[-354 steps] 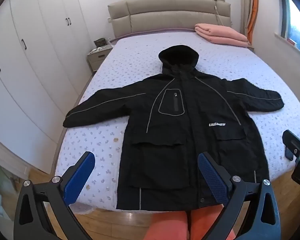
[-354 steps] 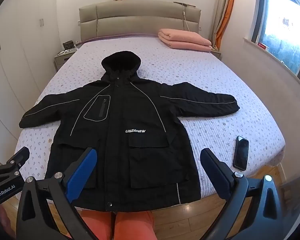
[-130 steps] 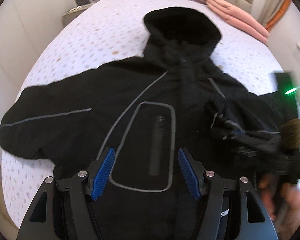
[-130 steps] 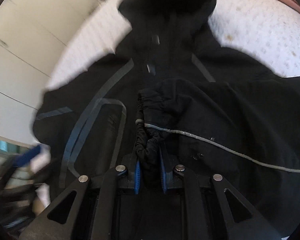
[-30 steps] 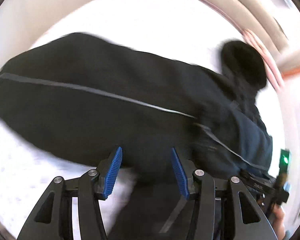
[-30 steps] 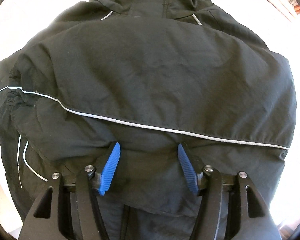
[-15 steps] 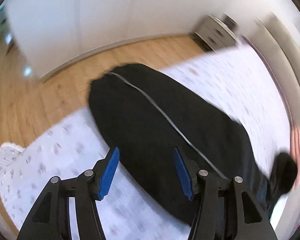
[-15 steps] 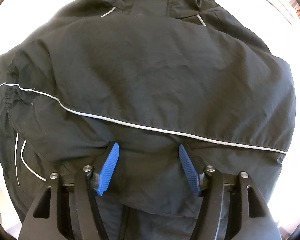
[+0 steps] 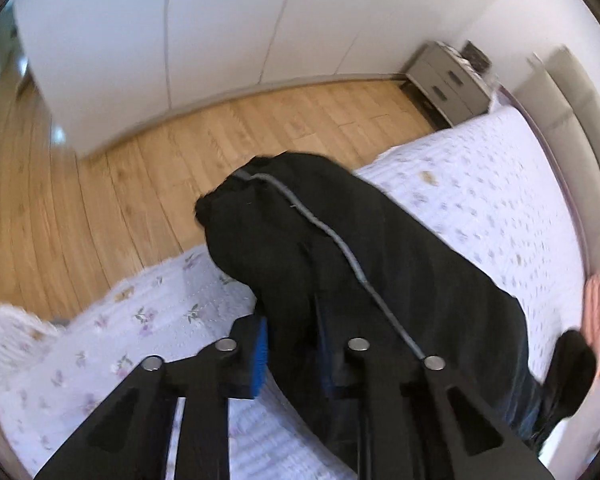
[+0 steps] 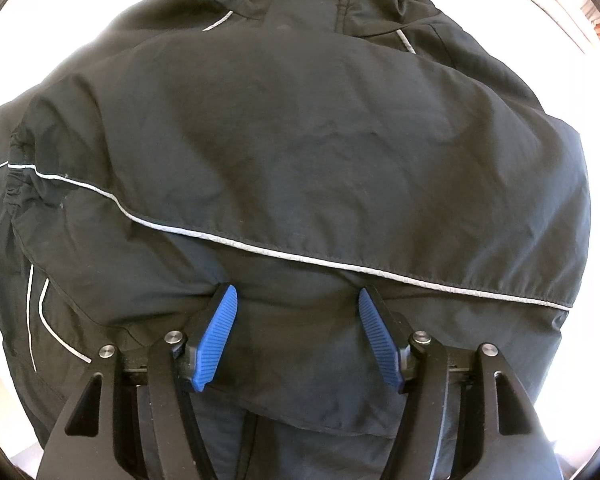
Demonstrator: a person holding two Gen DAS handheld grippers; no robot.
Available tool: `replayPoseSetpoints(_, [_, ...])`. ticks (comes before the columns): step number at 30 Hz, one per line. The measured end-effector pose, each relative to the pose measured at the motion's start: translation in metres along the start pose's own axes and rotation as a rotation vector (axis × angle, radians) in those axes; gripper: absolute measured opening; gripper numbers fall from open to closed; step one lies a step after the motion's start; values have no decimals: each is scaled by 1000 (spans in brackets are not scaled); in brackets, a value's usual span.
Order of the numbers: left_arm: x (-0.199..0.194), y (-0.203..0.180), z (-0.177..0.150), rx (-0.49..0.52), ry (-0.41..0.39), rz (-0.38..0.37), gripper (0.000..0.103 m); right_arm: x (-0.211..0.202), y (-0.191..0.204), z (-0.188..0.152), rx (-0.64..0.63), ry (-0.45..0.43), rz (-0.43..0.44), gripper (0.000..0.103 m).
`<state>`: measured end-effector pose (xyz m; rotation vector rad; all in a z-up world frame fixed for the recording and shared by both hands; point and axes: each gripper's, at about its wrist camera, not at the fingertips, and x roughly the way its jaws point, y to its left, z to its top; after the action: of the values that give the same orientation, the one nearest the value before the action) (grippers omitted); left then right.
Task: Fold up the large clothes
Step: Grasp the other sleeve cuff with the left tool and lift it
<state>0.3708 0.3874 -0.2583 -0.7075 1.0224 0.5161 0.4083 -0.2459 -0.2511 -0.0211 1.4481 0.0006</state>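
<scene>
A black hooded jacket lies on the bed. In the left wrist view its left sleeve (image 9: 324, 248) runs from the cuff near the bed's edge back toward the body. My left gripper (image 9: 292, 354) is shut on this sleeve, the cloth bunched between the blue pads. In the right wrist view the jacket (image 10: 300, 152) fills the frame, its right sleeve folded across the chest with a reflective stripe. My right gripper (image 10: 296, 308) is open, its blue pads resting on the folded sleeve, holding nothing.
The bed (image 9: 500, 184) has a white flowered cover. Its left edge drops to a wooden floor (image 9: 100, 184). White wardrobe doors (image 9: 180, 40) and a grey nightstand (image 9: 448, 84) stand beyond. A pink blanket (image 9: 594, 316) lies near the headboard.
My left gripper swung out along the left sleeve toward its cuff and closed on the cloth. My right gripper stayed open on the folded right sleeve, barely moving.
</scene>
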Motion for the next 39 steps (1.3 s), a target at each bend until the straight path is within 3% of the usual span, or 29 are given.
replayPoseSetpoints(2, [-29, -22, -6, 85, -63, -1, 17, 0, 0, 0, -1, 0, 1, 67])
replayPoseSetpoints(6, [-89, -79, -36, 258, -159, -71, 16, 0, -2, 0, -2, -3, 5, 67])
replayPoseSetpoints(11, [-147, -168, -107, 542, -255, -128, 16, 0, -4, -4, -10, -21, 17, 68])
replayPoseSetpoints(15, [-160, -232, -183, 764, -237, -186, 15, -4, -11, -5, -1, -26, 59, 70])
replayPoseSetpoints(19, [-159, -280, -265, 986, -186, -245, 15, -20, -36, -13, 79, -26, 197, 69])
replayPoseSetpoints(21, [-155, -300, -310, 1087, -152, -284, 15, -28, -48, -20, 98, -38, 226, 69])
replayPoseSetpoints(24, [-143, -319, -365, 1219, -150, -271, 15, -38, -66, -33, 101, -57, 231, 69])
replayPoseSetpoints(28, [-94, -329, -399, 1270, -58, -214, 25, -38, -86, -50, 113, -58, 261, 69])
replayPoseSetpoints(30, [-81, -326, -401, 1249, 41, -249, 48, -39, -91, -53, 105, -59, 269, 69])
replayPoseSetpoints(33, [-90, -323, -405, 1218, 146, -351, 73, -46, -95, -54, 105, -82, 330, 69])
replayPoseSetpoints(39, [-101, -309, -405, 1186, 206, -340, 75, -69, -87, -35, 109, -133, 537, 75])
